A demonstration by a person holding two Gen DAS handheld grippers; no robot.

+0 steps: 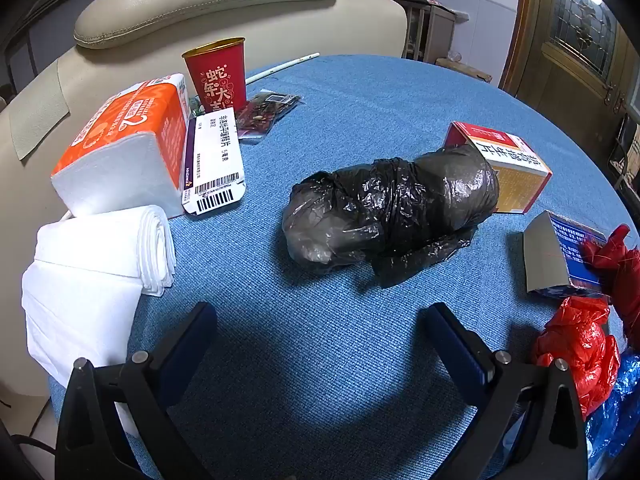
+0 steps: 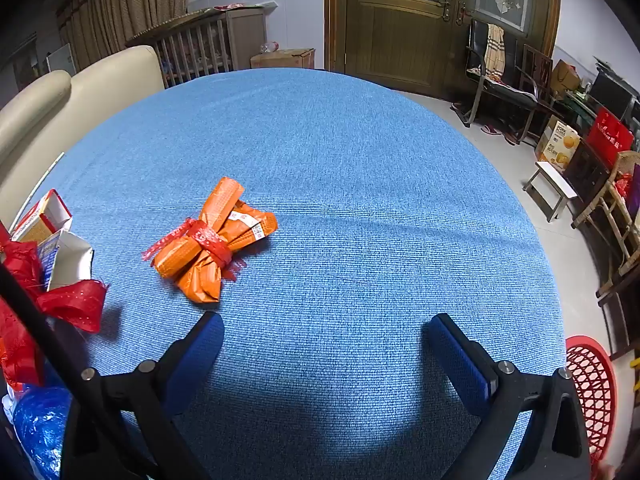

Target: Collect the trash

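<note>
The black bag (image 1: 390, 210) hides one end of the red-and-yellow carton (image 1: 508, 160). The red basket (image 2: 592, 396) beyond the tablecloth's (image 2: 340, 168) right edge is cut off by the frame.

The right gripper (image 2: 324, 344) hangs wide open and empty over the blue tablecloth (image 2: 360, 184), near an orange bundle (image 2: 212, 244).

Seating: beige sofa (image 1: 224, 4) behind the counter (image 1: 360, 100) — blue cloth on top
Door: dark wooden door (image 2: 404, 36), glass panes
Floor: small stool (image 2: 554, 188) — near chairs (image 2: 500, 80)
</note>
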